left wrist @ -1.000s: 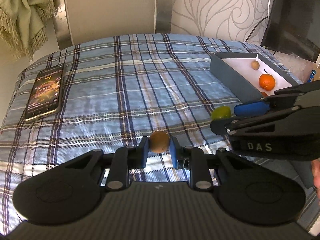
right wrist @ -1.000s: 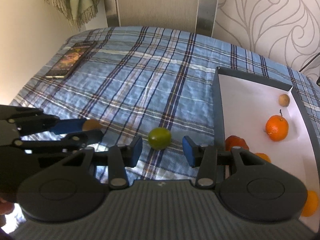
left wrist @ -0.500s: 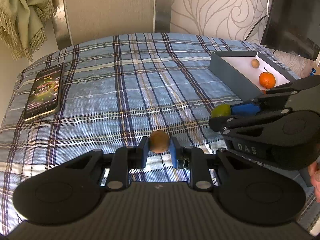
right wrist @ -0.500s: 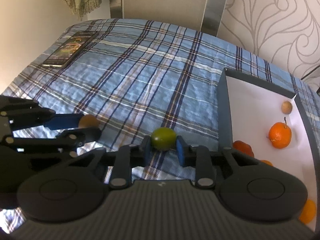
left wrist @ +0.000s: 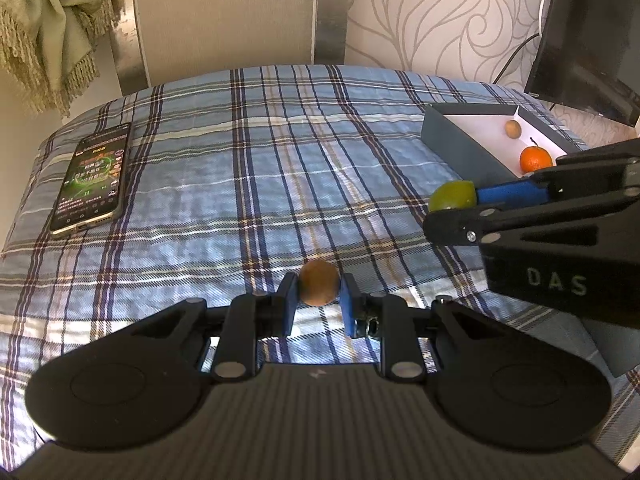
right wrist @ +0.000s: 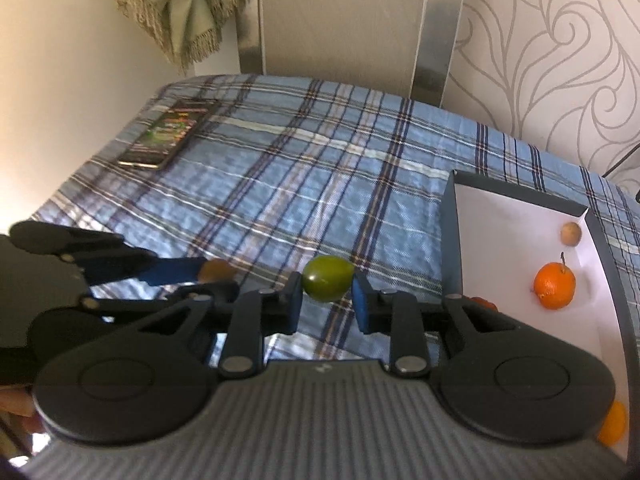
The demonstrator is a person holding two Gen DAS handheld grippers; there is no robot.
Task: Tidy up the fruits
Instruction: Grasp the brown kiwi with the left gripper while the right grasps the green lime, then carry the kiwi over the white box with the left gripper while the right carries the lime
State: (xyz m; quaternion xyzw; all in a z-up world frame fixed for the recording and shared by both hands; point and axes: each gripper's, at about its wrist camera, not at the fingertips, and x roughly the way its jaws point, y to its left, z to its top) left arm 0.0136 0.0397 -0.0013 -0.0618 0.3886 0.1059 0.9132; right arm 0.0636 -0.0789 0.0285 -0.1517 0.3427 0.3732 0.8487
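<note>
Both tongs clamped on fruit above the plaid cloth.

Your left tongs (left wrist: 319, 300) were clamped on a brown fruit (left wrist: 319, 288), pads pressed against both its sides. Your right tongs (right wrist: 327, 298) had just closed onto a green fruit (right wrist: 328, 283) and gripped it, held clear of the cloth (left wrist: 248, 168) just left of the box (right wrist: 452, 240). The box stood at the right on the cloth and contained an orange (right wrist: 554, 285), a small tan fruit (right wrist: 570, 233) and further orange fruit at its near end. A phone (left wrist: 94, 178) lay at the far left, screen lit.
</note>
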